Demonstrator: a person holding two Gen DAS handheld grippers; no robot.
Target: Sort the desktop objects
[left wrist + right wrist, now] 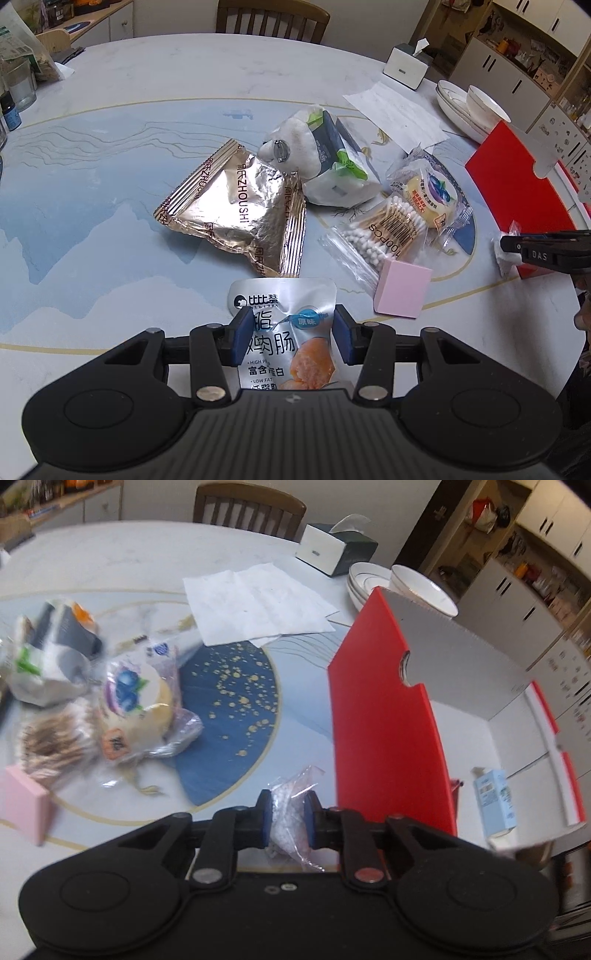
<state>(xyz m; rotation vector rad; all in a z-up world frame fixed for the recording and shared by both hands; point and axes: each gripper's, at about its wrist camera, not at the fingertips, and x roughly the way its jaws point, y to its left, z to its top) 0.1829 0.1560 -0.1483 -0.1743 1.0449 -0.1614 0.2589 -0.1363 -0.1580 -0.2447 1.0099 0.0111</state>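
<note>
The left gripper (290, 334) fingers clamp a silver chicken-sausage pouch (286, 332) lifted over the marbled counter (110, 184), ready for sorting. Rightward, the right gripper (289, 818) fingers pinch a small clear plastic bag (290, 812) just beside the red-walled cardboard box (384, 720), likely its destination.

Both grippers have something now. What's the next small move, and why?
Probably swing the right gripper to its right, over the red box, and release there. It is shut on a small clear bag, the box stands right beside it, and a blue carton already lies inside. The left gripper, pads on the silver pouch, can wait its turn.
</note>
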